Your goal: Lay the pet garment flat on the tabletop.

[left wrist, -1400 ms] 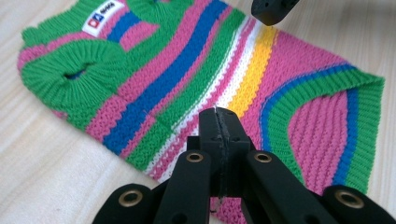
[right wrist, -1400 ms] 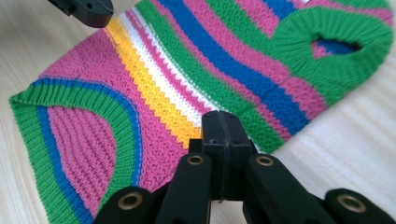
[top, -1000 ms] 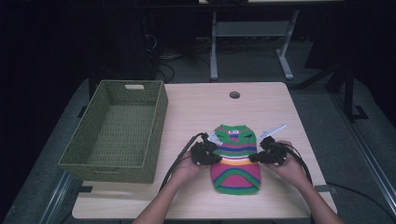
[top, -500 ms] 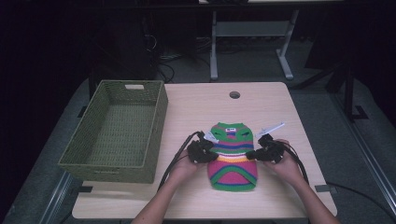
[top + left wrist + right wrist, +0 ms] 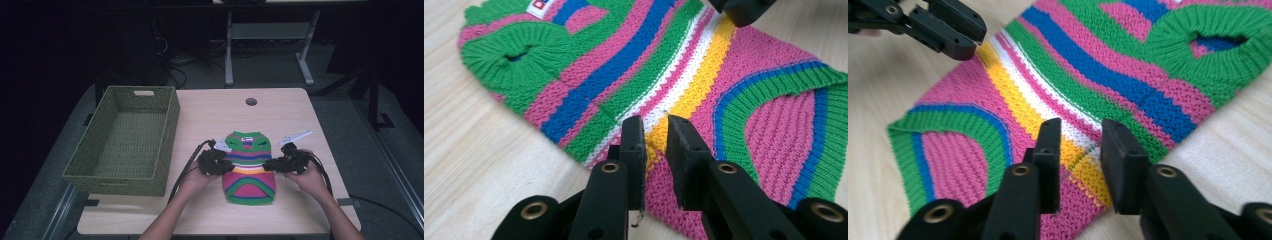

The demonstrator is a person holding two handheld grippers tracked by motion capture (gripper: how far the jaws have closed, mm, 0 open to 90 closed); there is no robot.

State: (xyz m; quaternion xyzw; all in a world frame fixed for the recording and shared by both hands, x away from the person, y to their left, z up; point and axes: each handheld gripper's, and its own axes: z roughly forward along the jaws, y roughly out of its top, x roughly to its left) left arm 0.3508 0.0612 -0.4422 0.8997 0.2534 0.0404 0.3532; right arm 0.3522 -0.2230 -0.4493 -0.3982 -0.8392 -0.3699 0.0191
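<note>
Surroundings: dark room with desk legs and cables beyond the far edge – one pale wooden worktop [image 5: 280,110].
Sweater: one small striped knit sweater [image 5: 248,167] lies flat near the worktop's near edge, right of centre, collar toward the far edge, hem toward the person.
Long axis: runs near edge to far edge; the jaws come in across it, from its two side edges.
Left gripper [image 5: 655,135]: at the sweater's left edge, jaws just opening, slightly parted over the yellow stripe – pads not pressing.
Right gripper [image 5: 1082,142]: at the right edge, jaws just opening, wider apart, knit between them unpinched.
Nearer hand: both equally near.
Basket: one green woven basket [image 5: 169,125], empty, along the left edge.
Count: one sweater, one basket, two grippers.
</note>
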